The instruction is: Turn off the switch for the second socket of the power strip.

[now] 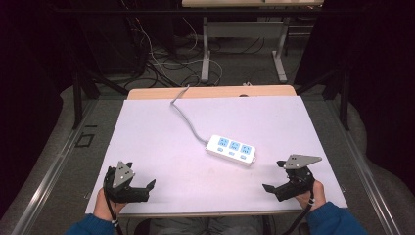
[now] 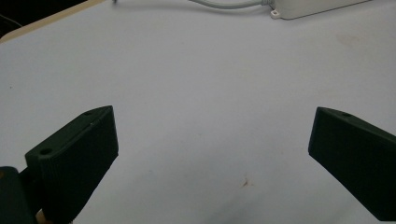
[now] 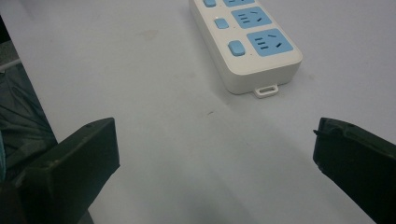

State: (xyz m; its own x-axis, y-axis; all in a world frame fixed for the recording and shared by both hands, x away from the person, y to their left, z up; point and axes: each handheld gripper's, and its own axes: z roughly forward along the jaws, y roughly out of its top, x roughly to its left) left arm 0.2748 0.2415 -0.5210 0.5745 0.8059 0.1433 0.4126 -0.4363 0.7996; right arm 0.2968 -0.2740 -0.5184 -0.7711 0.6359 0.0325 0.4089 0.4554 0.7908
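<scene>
We see the power strip (image 1: 231, 150) lying mid-table, long axis slanting from far left to near right, cord (image 1: 188, 120) running far-left, between our left gripper (image 1: 142, 175) and right gripper (image 1: 275, 176), both spread wide.

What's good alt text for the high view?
A white power strip with three blue sockets lies near the middle of a pale table, its grey cord running off the far edge. At the near edge a person holds the left gripper and right gripper, both open and empty.
</scene>
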